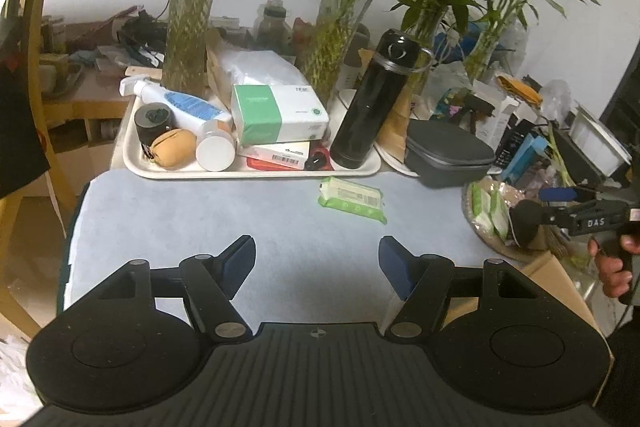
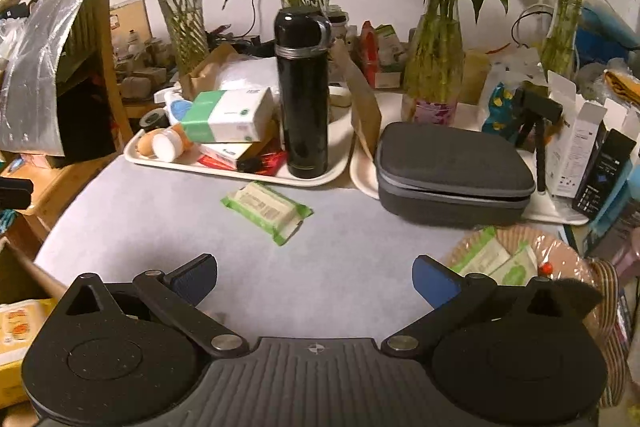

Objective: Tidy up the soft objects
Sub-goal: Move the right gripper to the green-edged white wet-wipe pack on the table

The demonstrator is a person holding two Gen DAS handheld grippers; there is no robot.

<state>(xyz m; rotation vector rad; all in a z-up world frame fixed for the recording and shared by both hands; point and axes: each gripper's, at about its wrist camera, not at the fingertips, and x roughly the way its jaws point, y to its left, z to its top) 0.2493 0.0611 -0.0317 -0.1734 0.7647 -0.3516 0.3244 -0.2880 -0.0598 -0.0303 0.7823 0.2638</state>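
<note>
— Both pairs of tongs sit closest to the lens. How do they stand?

— Left tongs [image 1: 317,259] are spread apart with nothing between the blue pads [image 1: 394,263], only the pale surface [image 1: 200,219] below. Right tongs [image 2: 315,279] are likewise apart and empty. From the left view, the right tool shows at the far right edge, gripped by a hand [image 1: 616,267].

— Where is the wet-wipes pack?

— That green-and-white wet-wipes pack [image 1: 352,199] lies flat on the surface, alone, just in front of the cream tray [image 1: 256,173] and well clear of both tongs. In the right view the pack [image 2: 267,211] lies ahead and left of centre.

— Which way does it run?

— Its long axis is diagonal: in the right view it goes from upper left to lower right, with the label face up. In the left view it slants only gently, running mostly across the frame.

— Anything else soft nearby?

— A round woven basket [image 2: 568,255] at the surface's right side holds more green-and-white wipes packs [image 2: 486,255], just beside the right tongs' right finger.

— And behind?

— A black flask [image 2: 303,95] stands upright on the tray beside a green-and-white tissue box [image 2: 228,115]; a grey zip case [image 2: 452,171] rests to the right.
</note>
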